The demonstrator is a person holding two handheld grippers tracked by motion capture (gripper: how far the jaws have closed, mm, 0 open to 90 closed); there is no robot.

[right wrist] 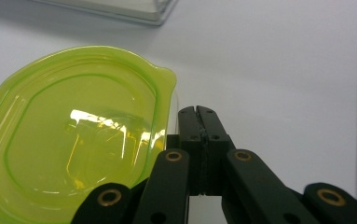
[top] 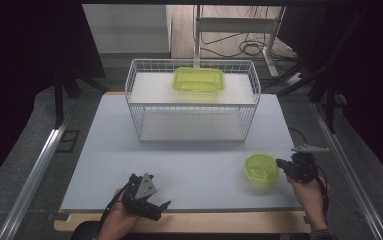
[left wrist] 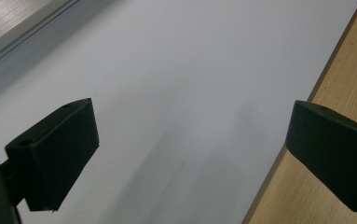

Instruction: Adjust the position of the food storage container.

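Observation:
A small round yellow-green container [top: 261, 167] sits on the white table top near the front right. In the right gripper view the container [right wrist: 73, 140] has a clear glossy lid and a tab at its rim. My right gripper [top: 280, 163] is just right of it, and its jaws [right wrist: 198, 114] are pressed together beside the tab with nothing between them. Near the front edge of the table my left gripper [top: 160, 210] lies open. In its own view my left gripper [left wrist: 190, 154] has its jaws wide apart over bare table.
A white wire rack [top: 193, 102] with two shelves stands at the back middle, with a rectangular yellow-green container [top: 199, 79] on its upper shelf. The white table top [top: 179, 165] ends at a wooden front strip [left wrist: 334, 84]. Metal rails run along both sides.

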